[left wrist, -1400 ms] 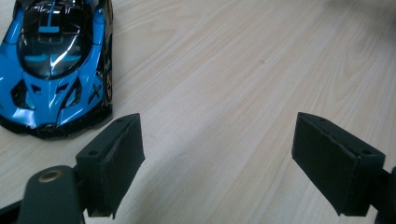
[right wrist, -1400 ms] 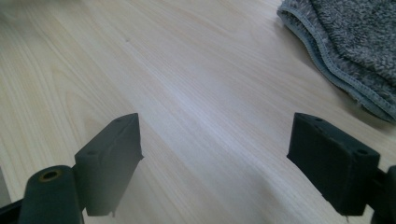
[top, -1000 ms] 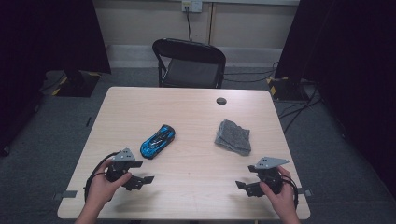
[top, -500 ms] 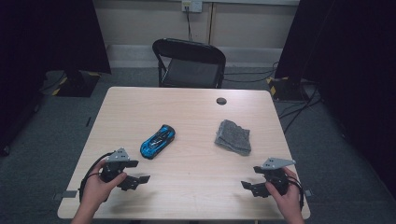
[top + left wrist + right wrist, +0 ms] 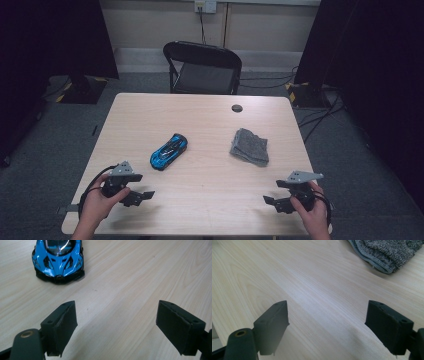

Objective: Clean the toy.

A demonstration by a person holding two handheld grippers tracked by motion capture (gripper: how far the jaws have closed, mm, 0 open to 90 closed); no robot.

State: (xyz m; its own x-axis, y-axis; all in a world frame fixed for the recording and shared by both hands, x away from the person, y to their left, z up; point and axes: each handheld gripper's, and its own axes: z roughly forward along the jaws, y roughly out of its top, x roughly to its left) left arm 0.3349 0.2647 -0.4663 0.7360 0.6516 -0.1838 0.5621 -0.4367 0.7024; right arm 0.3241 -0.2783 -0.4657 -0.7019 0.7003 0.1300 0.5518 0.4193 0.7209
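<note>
The left hand-held gripper (image 5: 142,195) is hovering low over the near left part of the tabletop (image 5: 210,125), held in the person's left hand (image 5: 100,202). Its jaws are standing wide apart with nothing between them; in the left gripper view the left hand-held gripper (image 5: 116,322) is facing bare wood, and the blue toy car (image 5: 58,258) is sitting ahead of it, off toward one jaw, nose pointing back at the camera, well apart from the pads.

The right hand-held gripper (image 5: 270,202) is hovering over the near right part, held in the right hand (image 5: 310,212). Its jaws are also standing wide and holding nothing. In the right gripper view the right hand-held gripper (image 5: 327,322) is looking across bare wood toward the grey cloth (image 5: 387,252), which is lying folded farther off.

From the high view, the car (image 5: 169,150) is lying left of centre, angled, near the left hand-held gripper, and the cloth (image 5: 249,146) is lying right of centre.
</note>
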